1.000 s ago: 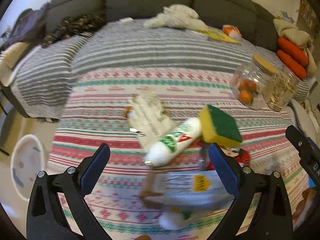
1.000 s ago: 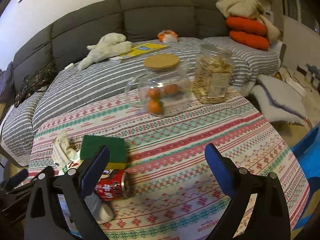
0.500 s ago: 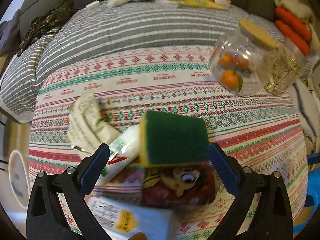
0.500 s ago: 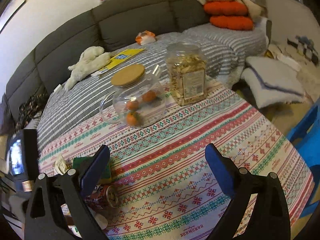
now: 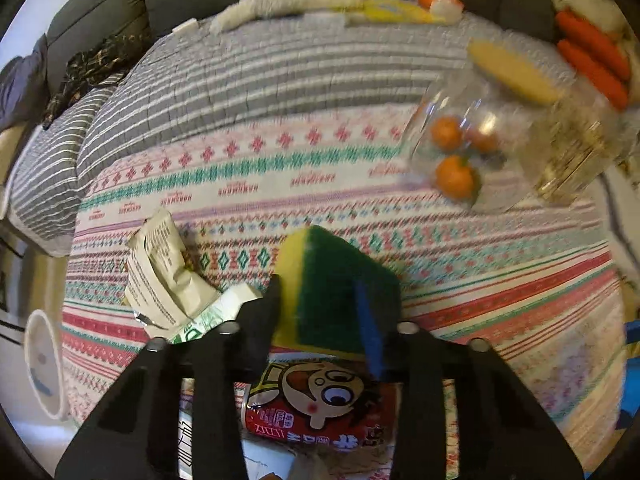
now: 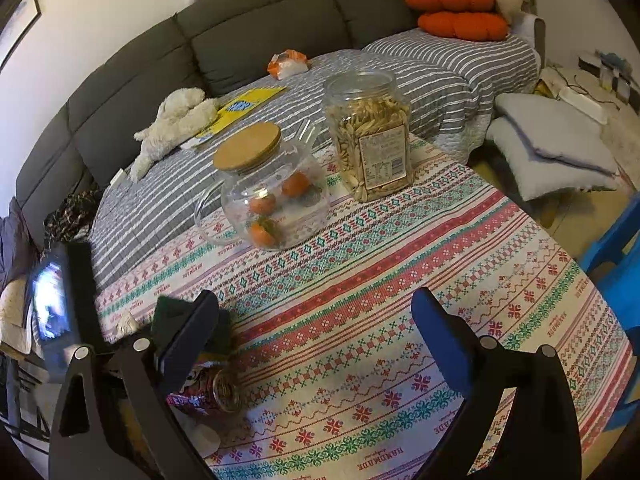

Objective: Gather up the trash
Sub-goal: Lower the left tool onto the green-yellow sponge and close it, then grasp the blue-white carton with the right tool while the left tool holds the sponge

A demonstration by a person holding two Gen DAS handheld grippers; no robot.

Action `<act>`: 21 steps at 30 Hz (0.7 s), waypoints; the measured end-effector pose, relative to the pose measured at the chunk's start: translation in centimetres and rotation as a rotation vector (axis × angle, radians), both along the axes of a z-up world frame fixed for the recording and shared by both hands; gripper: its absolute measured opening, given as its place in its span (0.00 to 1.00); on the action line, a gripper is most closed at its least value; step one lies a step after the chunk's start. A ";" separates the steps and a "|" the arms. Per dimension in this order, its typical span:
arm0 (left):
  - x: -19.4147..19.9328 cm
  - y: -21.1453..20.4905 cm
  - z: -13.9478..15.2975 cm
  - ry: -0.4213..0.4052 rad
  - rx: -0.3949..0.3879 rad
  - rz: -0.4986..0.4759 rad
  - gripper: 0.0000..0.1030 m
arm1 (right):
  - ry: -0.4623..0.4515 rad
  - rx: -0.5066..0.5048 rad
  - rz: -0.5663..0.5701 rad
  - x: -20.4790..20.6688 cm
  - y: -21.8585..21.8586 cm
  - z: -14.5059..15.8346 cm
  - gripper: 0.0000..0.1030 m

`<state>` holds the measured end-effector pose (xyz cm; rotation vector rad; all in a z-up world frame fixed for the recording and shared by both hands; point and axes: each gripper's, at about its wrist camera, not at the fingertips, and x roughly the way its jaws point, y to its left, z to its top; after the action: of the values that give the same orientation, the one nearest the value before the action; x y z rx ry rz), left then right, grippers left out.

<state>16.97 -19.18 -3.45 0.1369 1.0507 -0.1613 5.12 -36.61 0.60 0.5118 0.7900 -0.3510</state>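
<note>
Pinching the sponge (image 5: pixel 336 280) at lower centre, the left hand-held gripper (image 5: pixel 320 304) is just beginning; can (image 5: pixel 324 404) and wrapper (image 5: pixel 160 272) are waiting, right hand-held gripper (image 6: pixel 316 336) spread idle.

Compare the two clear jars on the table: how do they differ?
The round jar is squat and bulbous with a handle; the snack jar is taller and squarer. The round jar wears a flat cork lid; the snack jar shows no such lid. The round jar holds three small oranges; the snack jar is packed with pale snack pieces and carries a printed label. Both are transparent and stand upright on the patterned cloth, side by side.
</note>
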 end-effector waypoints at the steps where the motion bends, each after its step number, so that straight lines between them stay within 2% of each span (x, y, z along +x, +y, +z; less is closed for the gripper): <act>1: -0.2 0.3 0.6 -0.008 -0.028 -0.003 0.28 | 0.007 -0.002 0.010 0.1 0.2 -0.1 0.91; 9: -2.4 2.6 4.9 -0.122 -0.114 -0.055 0.27 | 0.084 0.062 0.122 2.0 3.5 -2.6 0.91; 12: -3.8 4.6 6.7 -0.182 -0.125 -0.059 0.27 | 0.088 0.037 0.176 2.5 5.5 -2.6 0.91; 18: -5.7 10.7 9.2 -0.269 -0.150 0.000 0.27 | 0.118 0.007 0.328 2.6 9.7 -2.7 0.91; 21: -6.7 13.8 9.7 -0.289 -0.174 0.044 0.27 | 0.152 0.074 0.339 1.9 11.1 -3.7 0.91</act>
<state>10.22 -5.43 6.29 -0.0212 0.7469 -0.1864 7.00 -25.48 -3.10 0.4142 1.0222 -0.0464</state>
